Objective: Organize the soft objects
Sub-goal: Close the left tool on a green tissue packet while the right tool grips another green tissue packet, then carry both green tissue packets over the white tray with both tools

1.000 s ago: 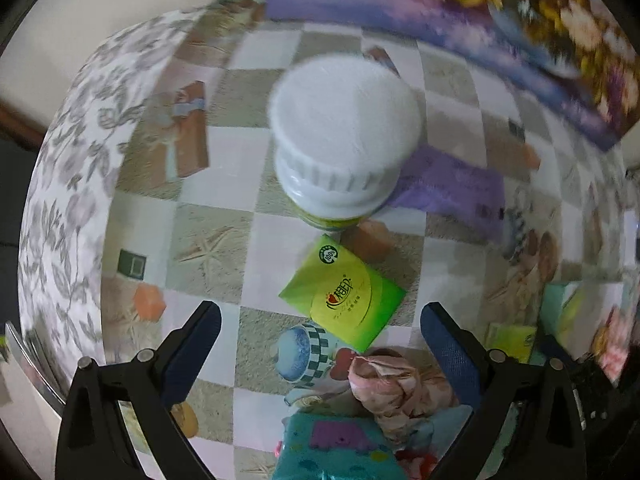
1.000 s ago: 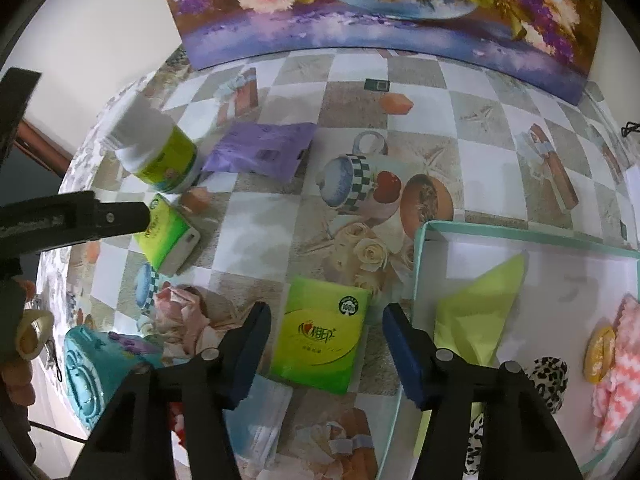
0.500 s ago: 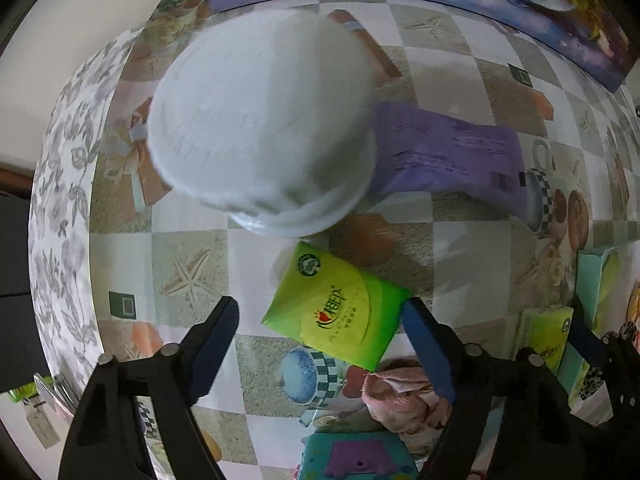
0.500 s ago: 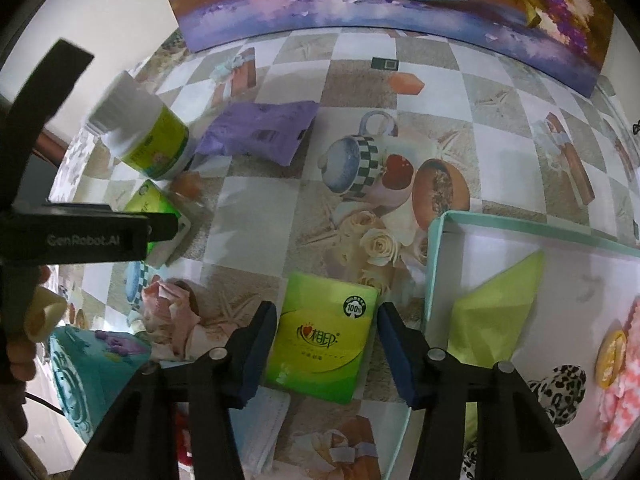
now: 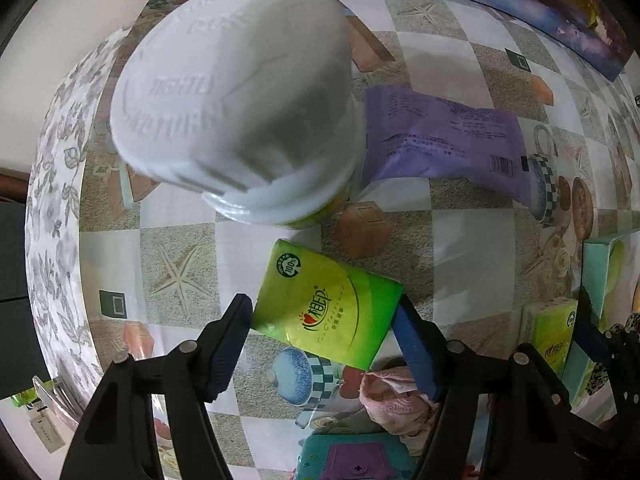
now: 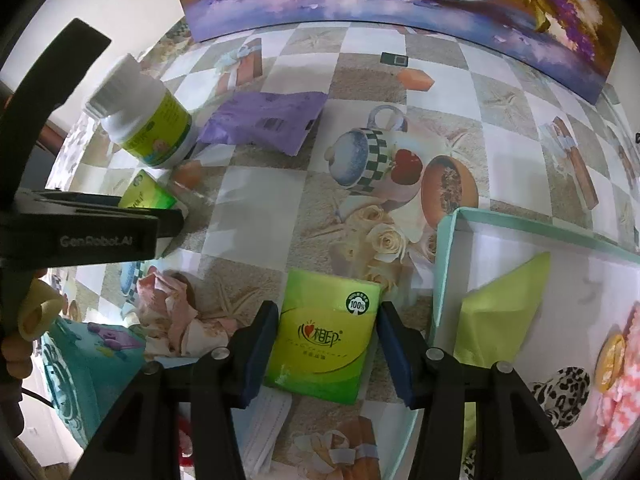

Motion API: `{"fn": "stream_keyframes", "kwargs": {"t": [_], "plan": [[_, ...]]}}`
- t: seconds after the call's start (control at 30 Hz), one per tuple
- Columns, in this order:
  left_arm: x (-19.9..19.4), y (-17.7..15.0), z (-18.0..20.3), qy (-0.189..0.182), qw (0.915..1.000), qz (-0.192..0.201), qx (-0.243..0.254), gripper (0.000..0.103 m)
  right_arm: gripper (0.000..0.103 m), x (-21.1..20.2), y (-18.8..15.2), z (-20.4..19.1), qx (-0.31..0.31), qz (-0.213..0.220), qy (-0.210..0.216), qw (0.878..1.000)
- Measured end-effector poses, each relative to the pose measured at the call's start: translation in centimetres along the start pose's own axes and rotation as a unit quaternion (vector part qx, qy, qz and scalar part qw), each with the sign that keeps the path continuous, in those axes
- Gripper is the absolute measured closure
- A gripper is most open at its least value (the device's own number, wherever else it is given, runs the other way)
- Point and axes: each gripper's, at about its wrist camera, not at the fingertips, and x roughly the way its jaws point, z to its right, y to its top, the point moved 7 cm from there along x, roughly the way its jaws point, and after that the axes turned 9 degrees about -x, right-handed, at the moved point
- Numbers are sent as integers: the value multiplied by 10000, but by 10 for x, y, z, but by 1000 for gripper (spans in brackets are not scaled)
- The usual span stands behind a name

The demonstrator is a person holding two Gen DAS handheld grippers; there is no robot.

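Observation:
A green tissue pack (image 5: 328,312) lies on the table between the fingers of my open left gripper (image 5: 324,340), which straddles its near end. A second green tissue pack (image 6: 326,340) lies between the fingers of my open right gripper (image 6: 326,344), just left of the mint-rimmed white tray (image 6: 444,280). The tray holds a green cloth (image 6: 500,312), a leopard-print piece (image 6: 560,396) and a pink knit cloth (image 6: 620,380). A crumpled pink cloth (image 6: 172,312) and a face mask (image 6: 268,432) lie at the lower left.
A white-capped bottle (image 5: 236,120) stands just beyond the left pack. A purple pouch (image 5: 444,140) lies to its right. A teal toy (image 6: 84,368) sits at the lower left. A flower painting (image 6: 400,0) lines the back. The table's left edge (image 5: 52,216) is close.
My left gripper has moved down and forward onto the first green pack, with the bottle looming larger. My right gripper has closed in on the second pack, fingers narrowing around it.

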Motion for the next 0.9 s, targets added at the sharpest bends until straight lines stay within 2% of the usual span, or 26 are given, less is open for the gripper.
{"fn": "stream_keyframes", "kwargs": {"t": [0.13, 0.3, 0.53, 0.7, 0.9], "plan": [[1, -10, -11, -29, 9999, 28, -122, 31, 50, 1, -1, 1, 13, 7, 7, 10000], [-18, -20, -25, -213, 9990, 213, -328, 31, 50, -15, 2, 4, 96, 200, 47, 9997], [-63, -33, -35, -454, 9925, 841, -757, 31, 50, -51, 4, 9, 186, 533, 14, 9984], [-88, -51, -27, -634, 9871, 1113, -956, 31, 50, -69, -2, 15, 269, 649, 29, 9975], [-109, -65, -4, -683, 9809, 1457, -1089, 31, 50, -84, -12, 17, 337, 751, 27, 9966]]}}
